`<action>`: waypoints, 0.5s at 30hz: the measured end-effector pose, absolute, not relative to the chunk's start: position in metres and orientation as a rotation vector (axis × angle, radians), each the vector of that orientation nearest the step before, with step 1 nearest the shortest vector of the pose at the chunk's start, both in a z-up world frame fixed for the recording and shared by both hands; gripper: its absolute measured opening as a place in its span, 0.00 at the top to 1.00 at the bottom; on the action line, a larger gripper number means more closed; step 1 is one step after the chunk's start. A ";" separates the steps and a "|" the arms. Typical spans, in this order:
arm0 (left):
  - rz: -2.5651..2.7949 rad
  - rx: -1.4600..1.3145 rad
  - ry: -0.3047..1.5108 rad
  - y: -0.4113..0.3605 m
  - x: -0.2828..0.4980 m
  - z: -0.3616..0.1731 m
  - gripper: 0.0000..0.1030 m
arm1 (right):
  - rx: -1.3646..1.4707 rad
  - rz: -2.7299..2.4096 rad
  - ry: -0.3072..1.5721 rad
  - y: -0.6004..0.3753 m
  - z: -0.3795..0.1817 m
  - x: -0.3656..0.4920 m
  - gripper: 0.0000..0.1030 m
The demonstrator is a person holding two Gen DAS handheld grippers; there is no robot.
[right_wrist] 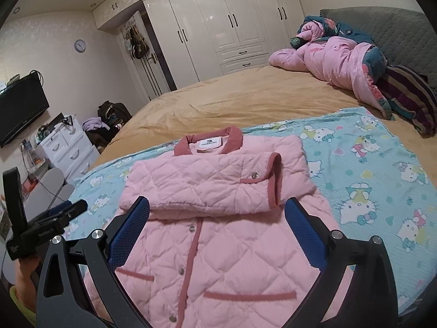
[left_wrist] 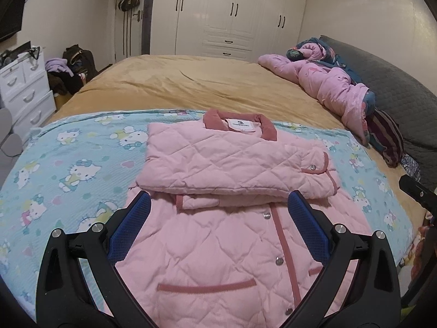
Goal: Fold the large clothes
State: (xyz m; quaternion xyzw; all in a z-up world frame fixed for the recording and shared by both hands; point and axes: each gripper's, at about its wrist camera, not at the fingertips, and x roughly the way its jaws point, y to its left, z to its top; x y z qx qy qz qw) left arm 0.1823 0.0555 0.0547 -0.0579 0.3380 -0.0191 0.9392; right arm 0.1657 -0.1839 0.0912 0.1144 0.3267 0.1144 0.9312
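Two tongs, left tongs [left_wrist: 218,202] and right tongs [right_wrist: 217,206], gape empty above one pink jacket [left_wrist: 232,246].

Jacket [left_wrist: 218,259] hem cut off at 6 o'clock, both views. Collar label [left_wrist: 241,125] text too small to read. Left claw [right_wrist: 58,211] partly cropped at 9 o'clock in right view; state unclear there.

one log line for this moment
stage: sleeves folded across chest | pink quilted jacket flat on cartoon-cat blanket | left gripper open, empty | right gripper open, empty
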 end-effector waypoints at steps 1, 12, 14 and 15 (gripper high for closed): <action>-0.039 -0.116 0.687 0.054 0.178 0.057 0.09 | 0.234 0.232 0.672 -0.186 0.092 0.161 0.04; -0.048 -0.080 0.682 0.042 0.134 0.061 0.09 | 0.222 0.214 0.708 -0.201 0.089 0.122 0.04; -0.042 -0.066 0.687 0.039 0.127 0.059 0.09 | 0.217 0.212 0.715 -0.204 0.087 0.116 0.04; -0.041 -0.062 0.688 0.039 0.124 0.059 0.09 | 0.216 0.210 0.721 -0.204 0.086 0.114 0.04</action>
